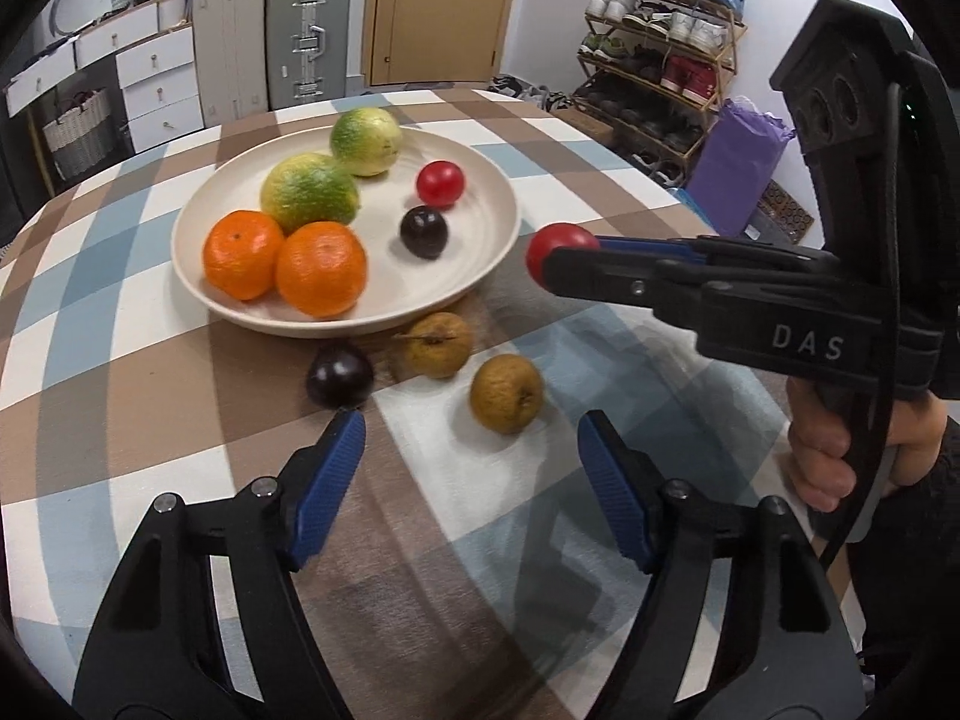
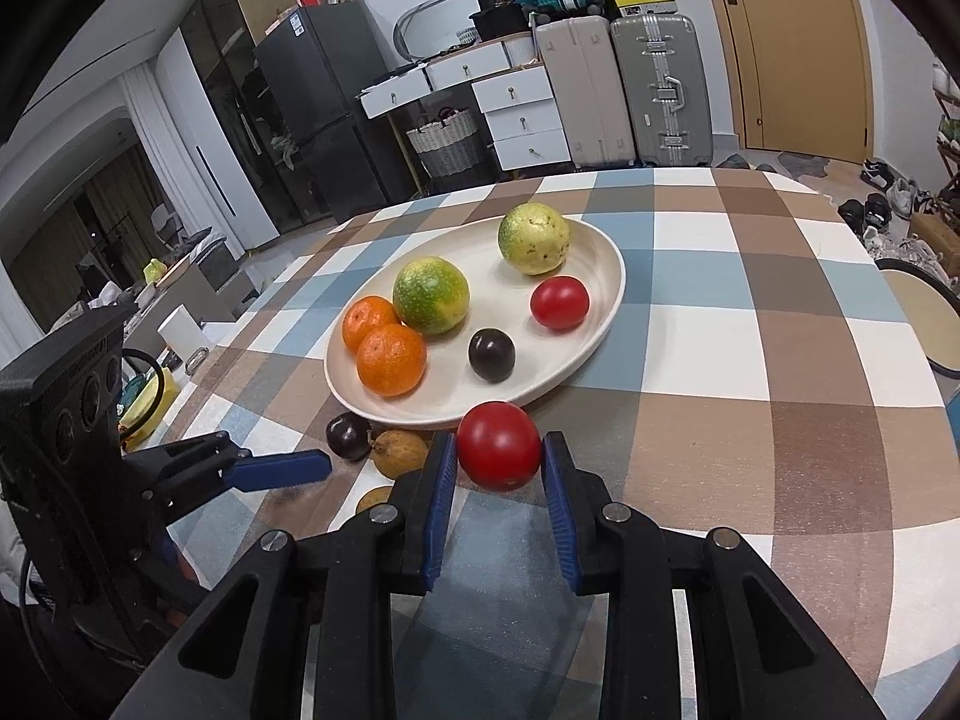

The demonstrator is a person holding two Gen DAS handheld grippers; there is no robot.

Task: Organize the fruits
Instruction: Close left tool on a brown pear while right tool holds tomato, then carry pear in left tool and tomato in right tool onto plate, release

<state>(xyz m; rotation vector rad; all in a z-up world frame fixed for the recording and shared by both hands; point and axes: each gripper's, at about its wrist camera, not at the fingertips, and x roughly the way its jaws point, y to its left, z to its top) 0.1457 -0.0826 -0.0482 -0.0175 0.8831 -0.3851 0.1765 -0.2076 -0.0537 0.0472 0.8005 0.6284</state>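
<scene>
While the right gripper (image 2: 500, 462) clamps a round, glossy red tomato-like fruit (image 2: 499, 445) between its blue ribbed pads, that fruit hangs in the air just short of the near rim of the wide, shallow cream-coloured plate (image 2: 606, 324) on the checked brown, blue and white tablecloth (image 2: 750, 360). The step in hand appears to be the carrying of this fruit to the plate, which already holds two orange mandarins (image 1: 285, 264), two green-yellow citrus fruits (image 1: 309, 192), a second red fruit (image 1: 441, 183) and one dark purple plum (image 1: 424, 232). The left gripper (image 1: 471, 456) stands with its jaws apart and nothing between them, near a second dark purple plum (image 1: 339, 375) and two brownish, russet pears (image 1: 507, 393) that lie on the cloth beside the plate. The next move likely calls for the red fruit to pass over the rim and be released on a bare patch beside its twin, low enough not to roll. The left jaws would then need to straddle the plum or the nearer pear.
</scene>
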